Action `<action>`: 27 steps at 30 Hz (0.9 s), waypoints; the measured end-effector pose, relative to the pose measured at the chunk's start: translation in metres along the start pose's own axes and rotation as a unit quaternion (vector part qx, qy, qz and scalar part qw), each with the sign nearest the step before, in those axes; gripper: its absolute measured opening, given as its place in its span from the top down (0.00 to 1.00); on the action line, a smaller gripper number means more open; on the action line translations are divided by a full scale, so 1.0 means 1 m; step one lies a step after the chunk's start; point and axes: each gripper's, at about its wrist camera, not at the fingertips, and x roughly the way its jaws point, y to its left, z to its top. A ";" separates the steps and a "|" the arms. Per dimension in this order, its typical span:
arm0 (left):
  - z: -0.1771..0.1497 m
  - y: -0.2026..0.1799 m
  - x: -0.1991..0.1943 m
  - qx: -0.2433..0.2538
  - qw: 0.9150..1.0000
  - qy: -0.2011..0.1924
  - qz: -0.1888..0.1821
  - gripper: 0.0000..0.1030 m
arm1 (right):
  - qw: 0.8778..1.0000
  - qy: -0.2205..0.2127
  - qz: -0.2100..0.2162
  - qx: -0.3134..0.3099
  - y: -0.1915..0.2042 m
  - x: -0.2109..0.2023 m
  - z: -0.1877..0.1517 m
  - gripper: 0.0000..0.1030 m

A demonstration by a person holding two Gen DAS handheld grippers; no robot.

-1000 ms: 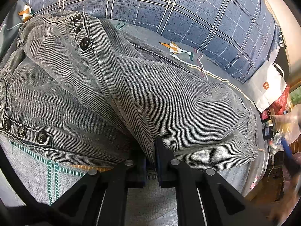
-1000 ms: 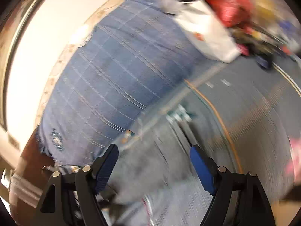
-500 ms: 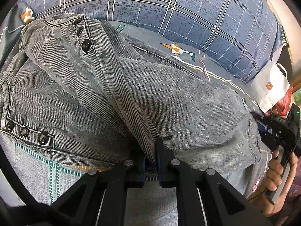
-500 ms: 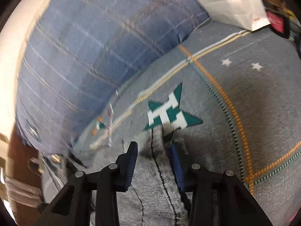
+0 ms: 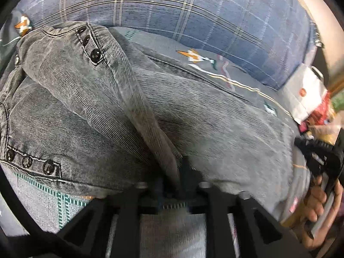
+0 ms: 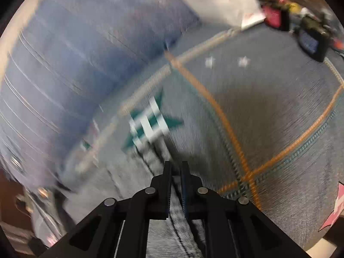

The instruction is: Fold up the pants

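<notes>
Grey denim pants (image 5: 193, 118) lie bunched on a grey patterned bed sheet (image 5: 43, 202), with snap buttons (image 5: 95, 54) showing at the waist. At the bottom of the left wrist view my left gripper (image 5: 173, 176) stands around a raised fold of the pants. Its jaws are opening, and the fold is still between them. In the right wrist view my right gripper (image 6: 176, 167) is shut on the end of a pant leg (image 6: 178, 232), just short of a teal star (image 6: 150, 124) on the sheet. A hand (image 5: 318, 206) holds that gripper at the left view's right edge.
A blue plaid pillow (image 5: 193, 17) runs along the far side of the bed, seen again as the same pillow (image 6: 64, 53). A white paper bag (image 5: 305, 94) and colourful clutter sit at the far right. Black boxes (image 6: 311, 40) stand beyond the sheet.
The right gripper came down onto the pant leg's end and closed on it. It and its hand entered the left view at the right. The left jaws parted slightly.
</notes>
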 end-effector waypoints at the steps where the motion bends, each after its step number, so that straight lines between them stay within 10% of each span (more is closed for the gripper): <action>1: -0.002 0.003 -0.007 0.003 1.000 -0.008 -0.004 0.60 | 0.999 -0.035 0.008 -0.006 0.003 -0.015 0.000 0.91; 6: -0.003 0.025 -0.056 0.003 0.998 -0.069 -0.008 0.47 | 0.991 -0.082 0.082 -0.073 0.040 -0.039 -0.013 0.90; 17: 0.064 0.124 -0.112 -0.063 0.983 -0.166 0.052 0.33 | 0.923 0.088 0.303 -0.219 0.159 -0.006 -0.116 0.90; 20: 0.065 0.151 -0.108 -0.091 0.974 -0.182 0.097 0.33 | 0.919 0.061 0.290 -0.259 0.191 -0.008 -0.137 0.85; 24: 0.077 0.164 -0.107 -0.105 0.973 -0.171 0.110 0.33 | 0.900 0.159 0.302 -0.272 0.240 0.033 -0.150 0.80; 25: 0.079 0.168 -0.111 -0.109 0.972 -0.172 0.116 0.33 | 0.898 0.169 0.300 -0.275 0.250 0.041 -0.151 0.77; 27: 0.078 0.175 -0.115 -0.119 0.970 -0.174 0.119 0.33 | 0.892 0.201 0.298 -0.273 0.284 0.066 -0.150 0.35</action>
